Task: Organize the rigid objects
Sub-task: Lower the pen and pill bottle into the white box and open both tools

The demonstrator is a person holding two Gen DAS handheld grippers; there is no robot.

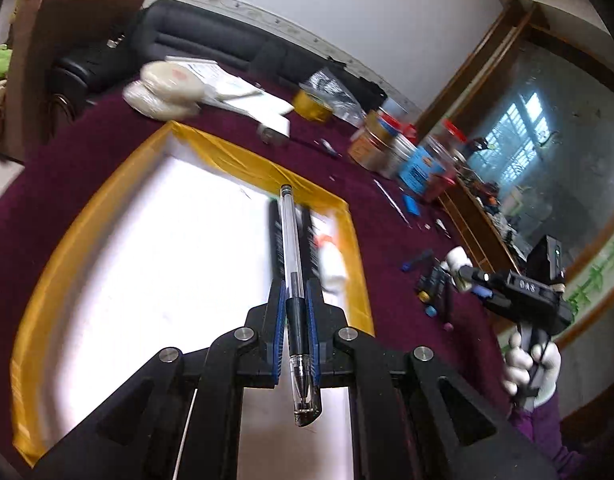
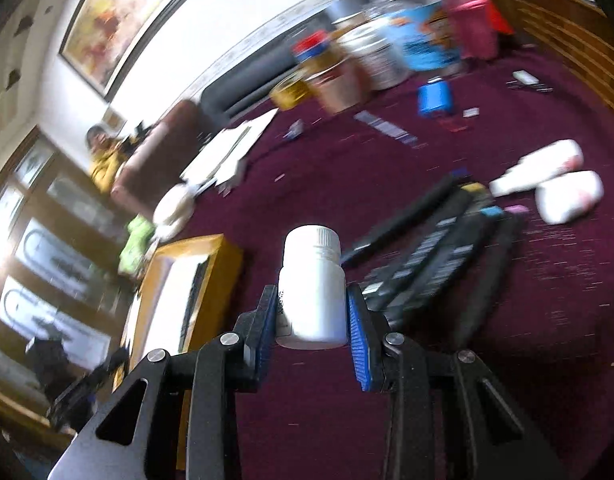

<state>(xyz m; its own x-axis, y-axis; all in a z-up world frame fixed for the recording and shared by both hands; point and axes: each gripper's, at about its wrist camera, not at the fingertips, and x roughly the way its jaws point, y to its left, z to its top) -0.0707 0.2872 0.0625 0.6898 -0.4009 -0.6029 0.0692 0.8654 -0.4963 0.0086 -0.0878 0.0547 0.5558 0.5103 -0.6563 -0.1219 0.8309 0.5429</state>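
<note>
My left gripper [image 1: 295, 292] is shut on a clear pen [image 1: 291, 264] with a black grip, held lengthwise above a white sheet framed in yellow tape [image 1: 59, 256]. Black pens [image 1: 273, 236] and a white bottle [image 1: 331, 268] lie on that sheet near its far right corner. My right gripper [image 2: 311, 300] is shut on a white pill bottle [image 2: 313, 284] and holds it above the maroon cloth. It also shows in the left wrist view [image 1: 463, 270], at the right over a heap of pens [image 1: 435, 284]. The taped sheet [image 2: 223, 256] lies left of the right gripper.
Several black pens [image 2: 435, 248] and two white bottles [image 2: 547, 184] lie on the maroon table [image 2: 527, 340] at right. Jars and tins [image 1: 391, 144] stand at the far edge, with a tape roll [image 1: 311, 106], papers [image 1: 243, 96] and white discs [image 1: 163, 92]. A wooden cabinet [image 1: 483, 240] stands beyond.
</note>
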